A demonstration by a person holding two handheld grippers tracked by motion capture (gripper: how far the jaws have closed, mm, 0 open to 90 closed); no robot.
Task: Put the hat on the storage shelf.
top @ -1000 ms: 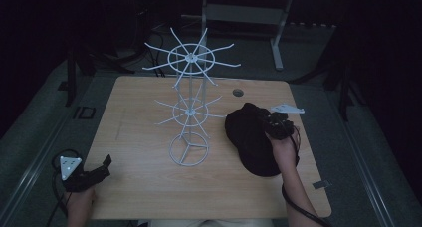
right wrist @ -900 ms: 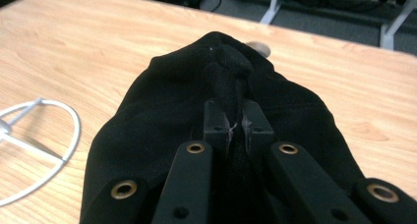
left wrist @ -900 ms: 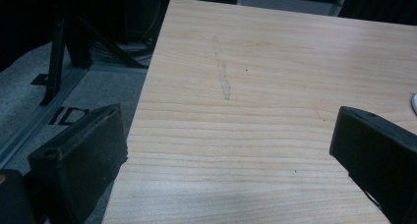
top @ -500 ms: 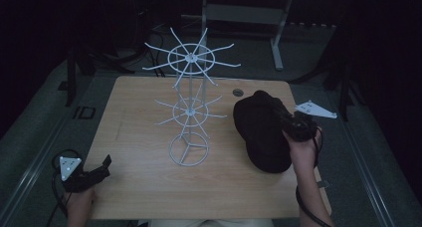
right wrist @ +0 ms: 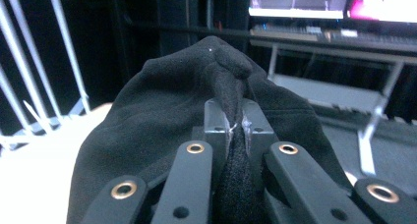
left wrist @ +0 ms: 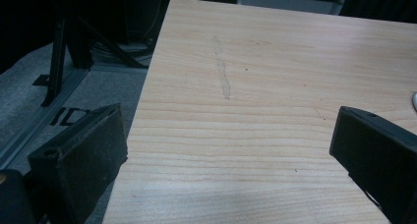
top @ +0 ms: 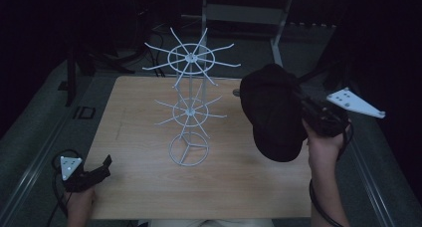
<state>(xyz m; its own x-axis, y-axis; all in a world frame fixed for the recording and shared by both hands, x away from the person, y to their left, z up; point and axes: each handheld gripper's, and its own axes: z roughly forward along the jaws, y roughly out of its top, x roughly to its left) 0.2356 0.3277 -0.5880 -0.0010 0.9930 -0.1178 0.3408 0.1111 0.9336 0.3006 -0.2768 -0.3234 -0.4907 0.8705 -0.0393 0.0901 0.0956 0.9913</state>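
Above the table (top: 149, 187), cap (top: 271, 112) pinched between fingers (right wrist: 255, 135) (right gripper (right wrist: 235, 128)).

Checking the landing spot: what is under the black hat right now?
The black hat, pinched in the right gripper, hangs above the wooden table at its right edge. Bare wood shows around it; the patch directly beneath is covered from sight.

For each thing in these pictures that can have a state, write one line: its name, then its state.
Black cap: lifted off the table, pinched in the right gripper.
Right gripper: shut on the cap's fabric.
Left gripper: open, holding nothing, low over the table's near left corner.
White wire rack: upright on the table, all hooks bare.
Wooden table: bears the rack; a faint grey mark on its surface.
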